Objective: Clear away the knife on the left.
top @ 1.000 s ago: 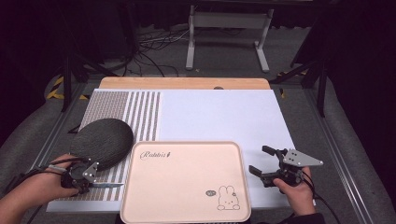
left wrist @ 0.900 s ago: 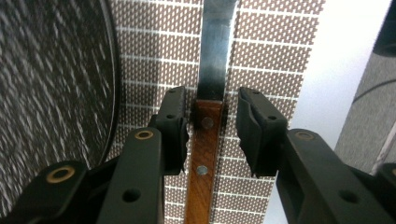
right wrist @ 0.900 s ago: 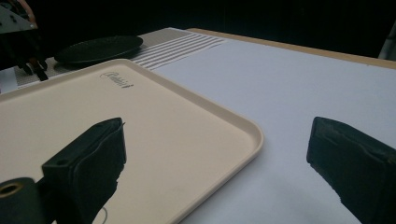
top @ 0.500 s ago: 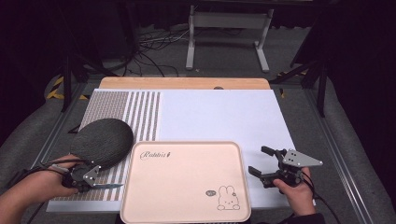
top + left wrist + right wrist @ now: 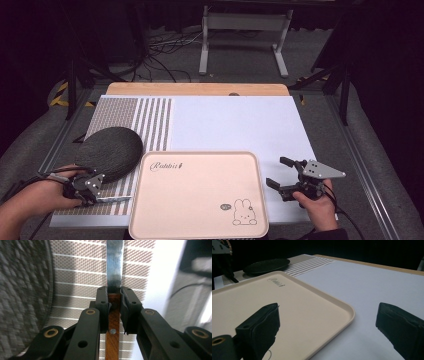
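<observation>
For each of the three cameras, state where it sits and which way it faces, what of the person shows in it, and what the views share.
High view: fixed above the person's side, facing forward and down on the table; both forearms, left claw and right claw show.
Left gripper view: rides the left claw, looking along jaws shut on the knife over the striped mat.
Right gripper view: rides the right claw, looking between open jaws across the tray.
Shared: tray and dark plate appear in the high and right gripper views.

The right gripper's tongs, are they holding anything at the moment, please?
No, the right gripper has its tongs spread wide with nothing between them, beside the tray.
</observation>
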Demonstrator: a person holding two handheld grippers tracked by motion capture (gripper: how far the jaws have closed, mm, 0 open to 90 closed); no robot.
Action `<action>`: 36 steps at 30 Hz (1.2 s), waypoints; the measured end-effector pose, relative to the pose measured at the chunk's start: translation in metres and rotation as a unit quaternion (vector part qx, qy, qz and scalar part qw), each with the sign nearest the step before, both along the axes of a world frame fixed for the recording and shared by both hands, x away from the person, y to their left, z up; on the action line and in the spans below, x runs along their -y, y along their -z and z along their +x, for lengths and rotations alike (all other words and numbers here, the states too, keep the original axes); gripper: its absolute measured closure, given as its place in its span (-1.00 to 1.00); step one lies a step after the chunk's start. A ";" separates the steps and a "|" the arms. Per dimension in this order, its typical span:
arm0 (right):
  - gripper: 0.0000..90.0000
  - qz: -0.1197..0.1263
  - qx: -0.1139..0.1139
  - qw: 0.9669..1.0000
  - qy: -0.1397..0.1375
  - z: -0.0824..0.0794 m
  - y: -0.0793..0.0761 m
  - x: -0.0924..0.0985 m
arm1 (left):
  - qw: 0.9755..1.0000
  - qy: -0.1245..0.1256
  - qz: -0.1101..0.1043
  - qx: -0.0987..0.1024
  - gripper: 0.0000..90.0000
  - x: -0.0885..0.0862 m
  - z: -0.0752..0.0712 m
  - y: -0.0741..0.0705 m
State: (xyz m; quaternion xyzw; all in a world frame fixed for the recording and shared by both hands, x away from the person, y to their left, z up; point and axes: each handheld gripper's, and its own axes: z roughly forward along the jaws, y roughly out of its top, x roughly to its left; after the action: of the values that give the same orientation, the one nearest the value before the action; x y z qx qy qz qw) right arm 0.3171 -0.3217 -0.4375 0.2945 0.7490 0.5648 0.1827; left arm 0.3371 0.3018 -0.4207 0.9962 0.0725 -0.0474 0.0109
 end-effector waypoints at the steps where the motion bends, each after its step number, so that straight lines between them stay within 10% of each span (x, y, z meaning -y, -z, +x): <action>1: -0.87 0.000 0.000 1.000 0.000 0.000 0.000 0.000 | 1.000 -0.013 -0.005 -0.007 0.74 0.000 0.001 -0.002; 10: -0.86 0.002 -0.003 1.000 0.001 0.000 0.000 0.001 | 0.996 -0.059 -0.057 -0.039 0.74 0.001 -0.001 -0.015; 14: -0.86 0.001 -0.004 1.000 0.001 0.000 0.000 0.001 | 0.990 -0.087 -0.092 -0.062 0.73 0.005 -0.005 -0.025; 21: -0.86 -0.004 -0.006 1.000 0.001 -0.001 0.000 0.001 | 0.982 -0.151 -0.088 -0.070 0.73 0.010 -0.005 -0.032; 23: -0.86 -0.006 -0.006 1.000 0.002 -0.001 0.000 0.001 | 0.971 -0.205 -0.094 -0.076 0.73 0.014 -0.005 -0.036; 25: -0.86 -0.009 -0.007 1.000 0.003 -0.001 0.000 0.001 | 0.967 -0.222 -0.100 -0.072 0.73 0.018 -0.006 -0.040; 36: -0.86 -0.012 -0.006 1.000 0.005 -0.001 0.000 0.002 | 0.955 -0.267 -0.116 -0.064 0.73 0.034 -0.008 -0.049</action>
State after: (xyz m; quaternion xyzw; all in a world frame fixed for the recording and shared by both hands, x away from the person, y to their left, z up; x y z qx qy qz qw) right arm 0.3165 -0.3233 -0.4380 0.2994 0.7553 0.5532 0.1841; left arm 0.3292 0.2676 -0.3719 0.9273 0.3302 -0.1141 0.1344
